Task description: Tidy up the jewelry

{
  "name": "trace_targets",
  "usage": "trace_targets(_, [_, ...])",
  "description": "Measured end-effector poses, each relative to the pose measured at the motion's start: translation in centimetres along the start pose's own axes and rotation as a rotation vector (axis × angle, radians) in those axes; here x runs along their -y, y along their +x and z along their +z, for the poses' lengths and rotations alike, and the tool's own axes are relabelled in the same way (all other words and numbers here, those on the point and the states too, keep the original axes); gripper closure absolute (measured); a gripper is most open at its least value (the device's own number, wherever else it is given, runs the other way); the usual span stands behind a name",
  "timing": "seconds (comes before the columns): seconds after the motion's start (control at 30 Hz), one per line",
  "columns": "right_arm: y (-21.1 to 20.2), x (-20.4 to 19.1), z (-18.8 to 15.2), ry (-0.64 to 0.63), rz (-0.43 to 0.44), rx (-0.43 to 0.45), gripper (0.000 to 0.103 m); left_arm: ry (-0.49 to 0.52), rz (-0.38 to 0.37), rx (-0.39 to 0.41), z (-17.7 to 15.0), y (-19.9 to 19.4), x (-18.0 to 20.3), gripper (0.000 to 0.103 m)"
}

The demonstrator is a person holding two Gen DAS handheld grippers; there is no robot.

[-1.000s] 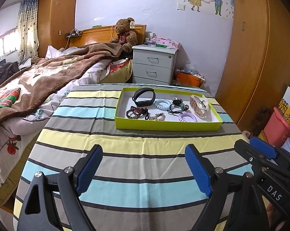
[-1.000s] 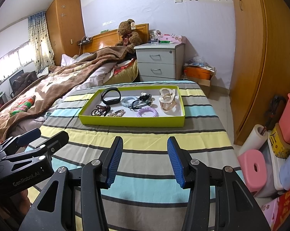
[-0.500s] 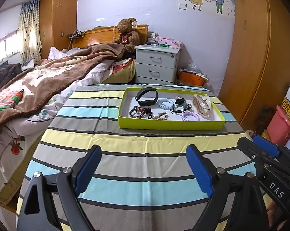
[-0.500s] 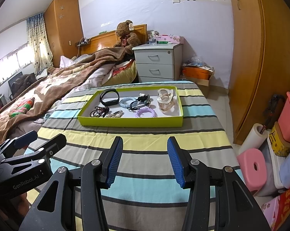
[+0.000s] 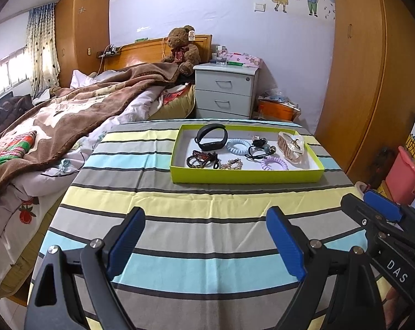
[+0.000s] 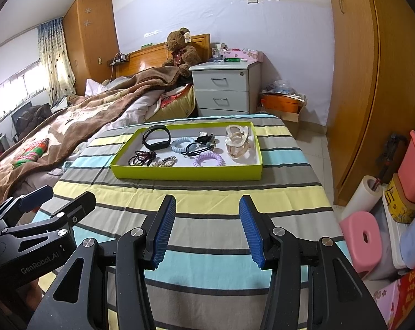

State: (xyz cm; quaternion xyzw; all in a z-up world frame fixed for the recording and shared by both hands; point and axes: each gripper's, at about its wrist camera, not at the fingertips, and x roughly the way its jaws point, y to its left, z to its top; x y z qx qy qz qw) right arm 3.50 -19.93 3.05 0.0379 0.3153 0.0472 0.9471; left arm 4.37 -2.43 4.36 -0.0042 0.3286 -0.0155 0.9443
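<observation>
A lime-green tray (image 5: 246, 176) (image 6: 185, 174) sits on the far half of the striped table. It holds a black wristband (image 5: 211, 136) (image 6: 157, 137), a light blue coil tie (image 5: 237, 145), a purple coil tie (image 5: 275, 163) (image 6: 209, 160), dark bead bracelets (image 5: 200, 159), a pale bead bracelet (image 5: 232, 164), a black hair tie (image 5: 259, 150) and a beige claw clip (image 5: 291, 145) (image 6: 238, 141). My left gripper (image 5: 206, 243) is open and empty above the table's near side. My right gripper (image 6: 207, 229) is open and empty beside it, well short of the tray.
The striped tablecloth (image 5: 207, 200) covers the table. A bed with a brown blanket (image 5: 70, 121) lies to the left. A grey nightstand (image 5: 225, 90) stands behind the table. A wooden wardrobe (image 6: 378, 82), pink bins and a pink stool (image 6: 363, 240) are on the right.
Both grippers have drawn back slightly and shifted, so the tray sits a little farther away and lower in view. The jaws stay open and nothing in the tray moved.
</observation>
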Motion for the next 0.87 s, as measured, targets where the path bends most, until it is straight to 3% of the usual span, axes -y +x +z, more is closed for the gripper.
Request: trace_targets(0.87, [-0.11, -0.16, -0.11, -0.002, 0.002, -0.002, 0.054, -0.013, 0.011, -0.002, 0.08, -0.05, -0.13, 0.012])
